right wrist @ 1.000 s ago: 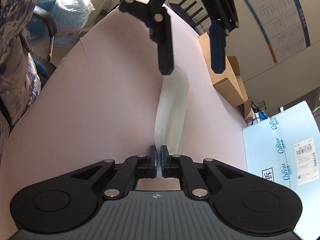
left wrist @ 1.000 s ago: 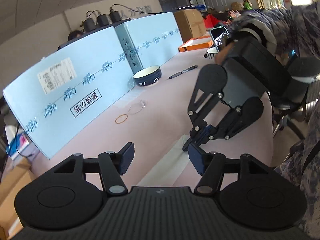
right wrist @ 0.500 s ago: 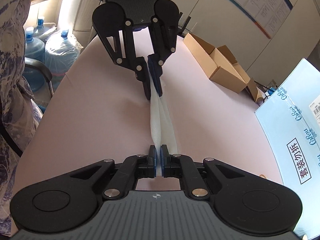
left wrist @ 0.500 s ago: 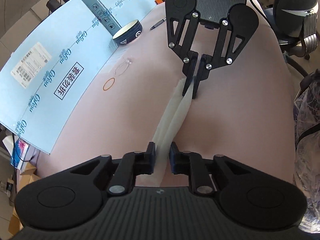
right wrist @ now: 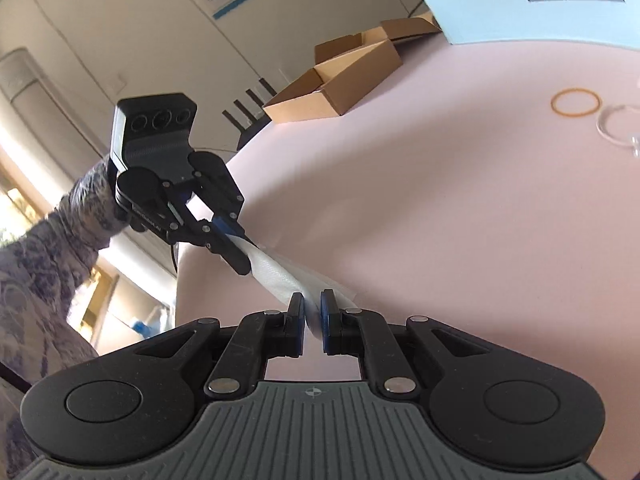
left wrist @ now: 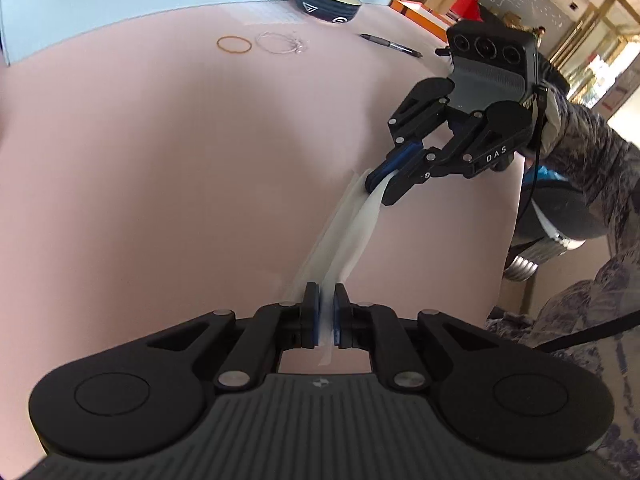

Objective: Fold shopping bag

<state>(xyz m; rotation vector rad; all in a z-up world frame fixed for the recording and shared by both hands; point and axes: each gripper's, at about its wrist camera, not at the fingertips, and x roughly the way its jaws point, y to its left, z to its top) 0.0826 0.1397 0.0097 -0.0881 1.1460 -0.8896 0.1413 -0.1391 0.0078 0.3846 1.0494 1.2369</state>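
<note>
- Fingers of the left gripper point(left wrist: 326, 316) are clamped on the near end of the thin, white, translucent plastic shopping bag point(left wrist: 352, 236), already folded into a narrow strip.
- Strip spans just above the pink table point(left wrist: 160, 160); it looks light, limp and slippery, so the ends seem the best hold.
- Right gripper point(left wrist: 386, 186) pinches the far end.

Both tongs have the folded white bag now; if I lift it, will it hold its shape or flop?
Probably flop: the white bag twists and sags between the left tongs and right tongs. It looks thin and translucent, so likely very light. The film may slip, so keep it taut.
</note>
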